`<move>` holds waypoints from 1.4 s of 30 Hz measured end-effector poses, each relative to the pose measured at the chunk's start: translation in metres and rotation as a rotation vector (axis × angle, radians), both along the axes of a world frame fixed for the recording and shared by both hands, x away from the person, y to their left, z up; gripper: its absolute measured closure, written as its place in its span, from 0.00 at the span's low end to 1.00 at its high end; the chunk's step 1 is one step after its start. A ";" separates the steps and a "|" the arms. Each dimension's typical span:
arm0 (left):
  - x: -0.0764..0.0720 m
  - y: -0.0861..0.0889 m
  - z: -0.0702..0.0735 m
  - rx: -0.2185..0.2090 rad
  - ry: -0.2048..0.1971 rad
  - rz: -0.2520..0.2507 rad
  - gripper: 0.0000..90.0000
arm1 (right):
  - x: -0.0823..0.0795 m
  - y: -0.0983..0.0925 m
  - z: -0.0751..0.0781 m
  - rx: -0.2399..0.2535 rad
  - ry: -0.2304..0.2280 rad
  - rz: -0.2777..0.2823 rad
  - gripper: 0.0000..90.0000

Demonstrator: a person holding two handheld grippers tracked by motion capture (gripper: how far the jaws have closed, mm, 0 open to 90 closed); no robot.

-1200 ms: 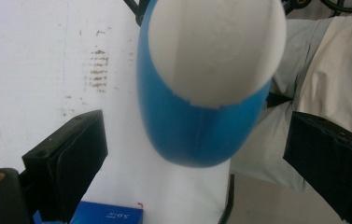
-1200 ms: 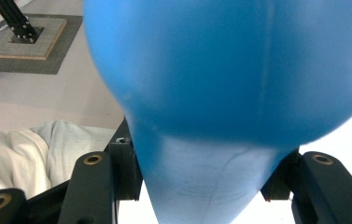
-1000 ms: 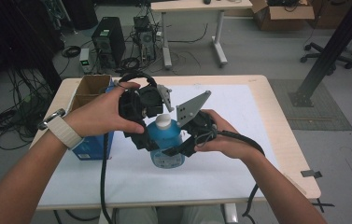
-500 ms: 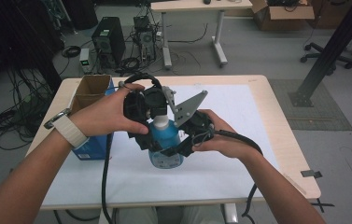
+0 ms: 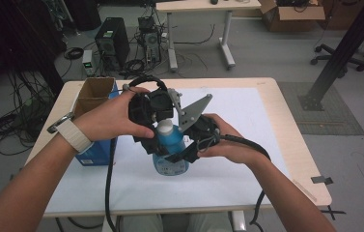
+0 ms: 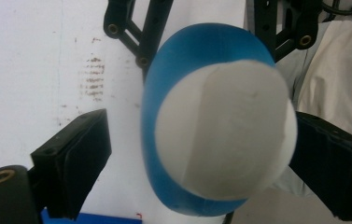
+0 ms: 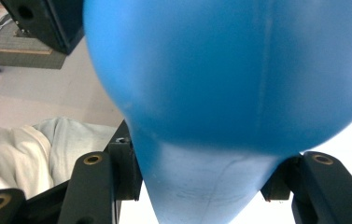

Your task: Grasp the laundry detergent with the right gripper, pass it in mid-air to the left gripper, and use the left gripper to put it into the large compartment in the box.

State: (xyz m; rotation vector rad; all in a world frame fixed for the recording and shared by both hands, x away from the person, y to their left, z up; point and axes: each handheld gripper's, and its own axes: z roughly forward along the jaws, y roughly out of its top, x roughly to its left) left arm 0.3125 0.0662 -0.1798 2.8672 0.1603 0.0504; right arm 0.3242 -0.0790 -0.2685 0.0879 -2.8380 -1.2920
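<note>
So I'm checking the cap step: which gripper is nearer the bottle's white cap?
Left. The left gripper has its jaws either side of the white cap, one jaw still clear of it. The right gripper clamps the blue bottle lower down, around its body.

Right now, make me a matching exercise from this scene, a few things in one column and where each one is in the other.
Things:
1. blue bottle
2. cardboard box
3. white cap
4. watch

Places:
A. on the person's left wrist
B. at the table's left edge
C. between the left claw's open jaws
D. held at mid-table by the right claw

Pairs: 1-D, 2-B, 3-C, 4-A
</note>
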 end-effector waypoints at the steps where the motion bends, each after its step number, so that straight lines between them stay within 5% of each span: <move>1: 0.000 0.000 0.000 0.001 0.001 -0.003 0.13 | 0.000 0.000 0.000 -0.001 0.002 -0.001 0.50; 42: -0.001 0.000 -0.005 -0.015 0.013 -0.019 0.38 | 0.001 0.003 -0.004 -0.009 0.003 0.002 0.50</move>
